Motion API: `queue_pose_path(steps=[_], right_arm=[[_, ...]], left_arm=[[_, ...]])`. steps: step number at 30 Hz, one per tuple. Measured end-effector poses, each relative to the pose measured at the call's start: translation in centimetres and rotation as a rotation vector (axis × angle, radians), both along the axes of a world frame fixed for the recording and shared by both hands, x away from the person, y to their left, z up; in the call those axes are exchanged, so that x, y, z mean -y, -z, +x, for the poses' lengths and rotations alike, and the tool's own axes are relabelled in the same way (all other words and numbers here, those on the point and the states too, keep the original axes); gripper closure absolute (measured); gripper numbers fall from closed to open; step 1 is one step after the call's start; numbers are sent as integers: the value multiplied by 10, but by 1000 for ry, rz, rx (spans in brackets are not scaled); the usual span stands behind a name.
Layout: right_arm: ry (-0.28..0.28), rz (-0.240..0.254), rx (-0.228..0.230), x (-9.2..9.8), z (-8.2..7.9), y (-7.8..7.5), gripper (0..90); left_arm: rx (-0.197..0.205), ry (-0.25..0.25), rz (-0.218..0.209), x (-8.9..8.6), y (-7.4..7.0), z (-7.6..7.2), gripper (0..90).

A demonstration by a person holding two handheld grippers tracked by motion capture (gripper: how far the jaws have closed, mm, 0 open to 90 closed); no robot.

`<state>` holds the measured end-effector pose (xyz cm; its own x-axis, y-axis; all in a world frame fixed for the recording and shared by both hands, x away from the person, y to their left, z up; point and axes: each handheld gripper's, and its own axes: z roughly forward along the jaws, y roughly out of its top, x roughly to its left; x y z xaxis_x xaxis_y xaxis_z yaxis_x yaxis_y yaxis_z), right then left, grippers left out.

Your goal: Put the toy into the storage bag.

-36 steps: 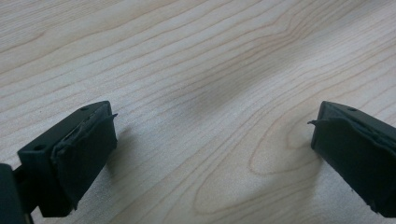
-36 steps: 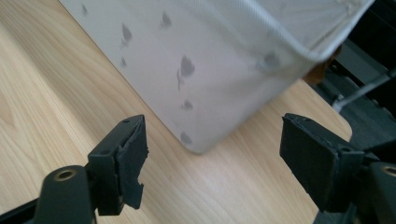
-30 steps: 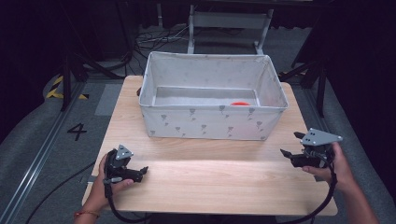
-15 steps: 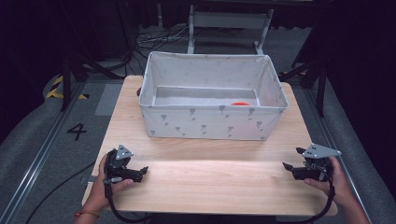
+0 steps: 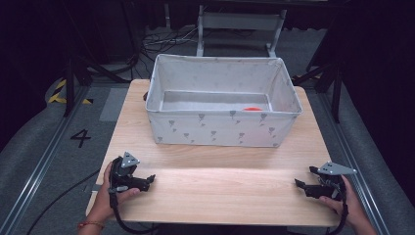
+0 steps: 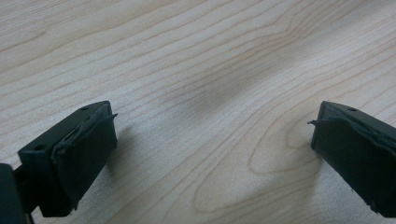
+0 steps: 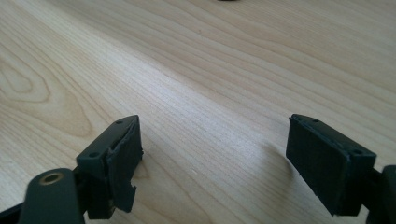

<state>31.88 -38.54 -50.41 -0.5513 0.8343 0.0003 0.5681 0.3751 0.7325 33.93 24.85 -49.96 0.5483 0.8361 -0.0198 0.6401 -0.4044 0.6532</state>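
Pale wooden table (image 5: 220, 196), grey patterned fabric bin (image 5: 222, 128), left gripper (image 5: 147, 180) released, right gripper (image 5: 299, 185) just widening, both empty

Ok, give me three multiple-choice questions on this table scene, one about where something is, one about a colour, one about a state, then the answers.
1. Where does the fabric bin stand on the table?
A. on the far half
B. at the near edge
C. off the table on the floor

2. What colour is the small thing in the bin?
A. blue
B. orange-red
C. green

3. How do the jaws of the left claw and the right claw stand?
A. both shut on the bin
B. one holds a cup
C. both open, nothing between

Answers: 1 A, the bin sits beyond both hands. 2 B, an orange-red patch shows on its floor. 3 C, bare wood shows between each pair of jaws.
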Motion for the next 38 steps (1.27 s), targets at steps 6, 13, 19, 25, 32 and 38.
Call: queue_pose_path(steps=[6, 13, 19, 25, 32, 38], right_arm=[[22, 11, -22, 1, 2, 1, 158], [23, 12, -23, 1, 2, 1, 157], [23, 11, -23, 1, 2, 1, 152], [23, 11, -23, 1, 2, 1, 151], [24, 11, -23, 1, 2, 1, 151], [24, 10, -23, 1, 2, 1, 151]], left_arm=[[-5, -3, -2, 0, 0, -1, 5], [-5, -3, -2, 0, 0, -1, 5], [-5, -3, -2, 0, 0, -1, 5], [-7, -7, -4, 1, 0, -1, 4], [-8, -11, 2, 1, 0, 0, 1], [-8, -11, 2, 1, 0, 0, 2]])
